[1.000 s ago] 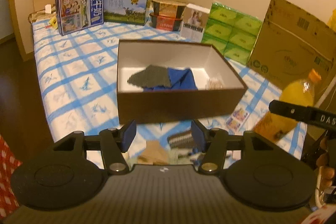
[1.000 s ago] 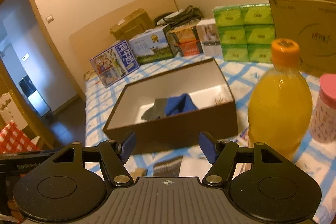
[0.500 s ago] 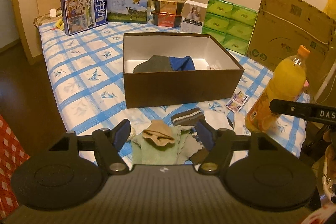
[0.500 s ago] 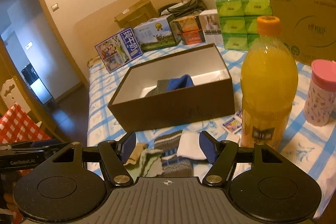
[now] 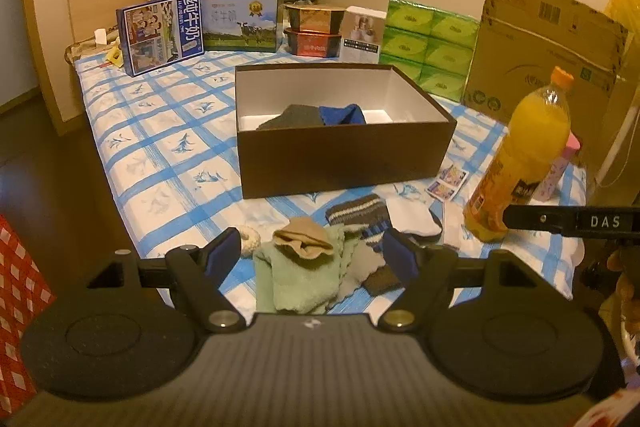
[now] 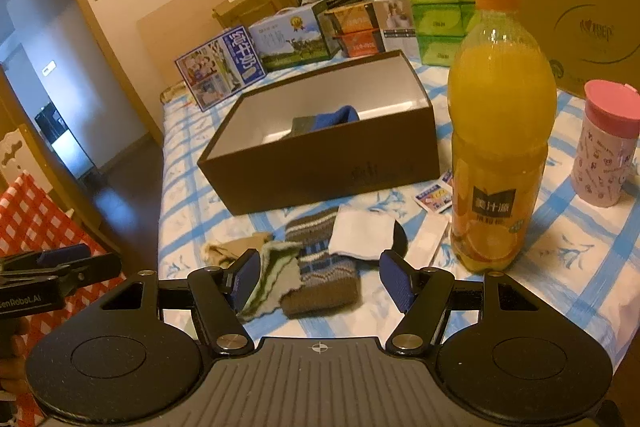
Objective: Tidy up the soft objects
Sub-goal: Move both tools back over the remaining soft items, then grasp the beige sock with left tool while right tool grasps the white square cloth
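A brown box (image 5: pixel 340 163) (image 6: pixel 320 163) stands on the blue-checked bed, holding a grey cloth (image 5: pixel 294 117) and a blue cloth (image 5: pixel 342 114) (image 6: pixel 334 118). A pile of soft things lies in front of it: a green towel (image 5: pixel 298 277), a tan sock (image 5: pixel 302 237), a striped knit sock (image 5: pixel 358 213) (image 6: pixel 320 259) and a white sock (image 5: pixel 410 217) (image 6: pixel 362 235). My left gripper (image 5: pixel 314 259) is open and empty above the pile. My right gripper (image 6: pixel 320 281) is open and empty above the striped sock.
An orange juice bottle (image 5: pixel 524 155) (image 6: pixel 498 131) and a pink-lidded cup (image 6: pixel 606 151) stand right of the pile. Milk cartons (image 5: pixel 160 35), green tissue packs (image 5: pixel 428 49) and a cardboard box (image 5: pixel 540 47) line the back. Small stickers (image 5: pixel 446 183) lie by the box. A red checked cloth (image 6: pixel 36 219) is at left.
Both grippers have pulled back from the box and away from it, so the pile of socks and towel now shows between their open fingers. The cloths in the box stay put.
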